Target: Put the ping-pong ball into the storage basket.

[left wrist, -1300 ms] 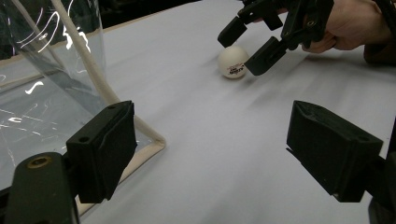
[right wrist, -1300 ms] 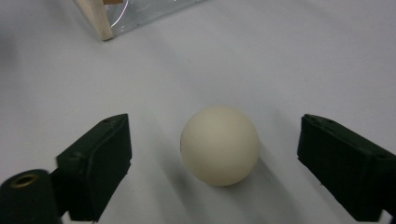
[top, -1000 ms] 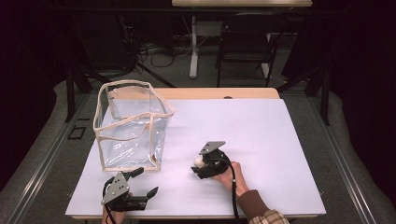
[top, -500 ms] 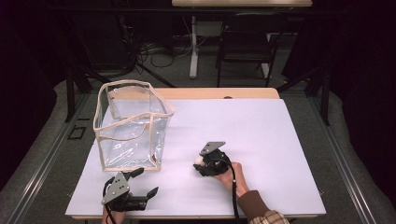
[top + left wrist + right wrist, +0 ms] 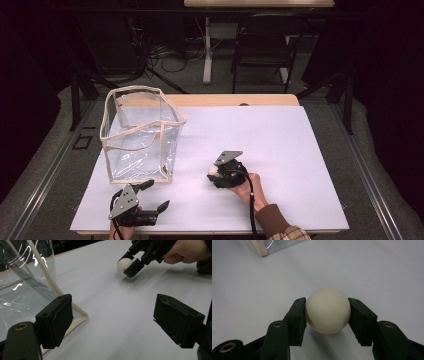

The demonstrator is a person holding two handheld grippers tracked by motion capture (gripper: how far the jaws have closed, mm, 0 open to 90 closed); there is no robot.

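The counter (image 5: pixel 280 150) was covered by a white sheet, with a clear bag (image 5: pixel 140 135) stood upright and open-topped at its left rear. The left hand-held gripper (image 5: pixel 150 197) was held low at the near edge, just in front of the bag, its jaws spread wide and empty; in the left gripper view the bag's cream-trimmed corner (image 5: pixel 75 312) was seen just beside one jaw. The right hand-held gripper (image 5: pixel 327 315) was held near the middle of the counter, well apart from the bag, and was closed on a ball (image 5: pixel 327 310), which was pinched at its widest part by both jaws. In the left gripper view the ball (image 5: pixel 124 265) was seen at or just above the sheet; contact could not be told.

The step in hand was judged to be carrying the ball to the bag. It would be done well if the pinch were kept across the ball's middle, since a smooth round thing could slip out, and if the ball were lifted clear over the rim before release. The bag's thin walls could be steadied by the left hand-held gripper.
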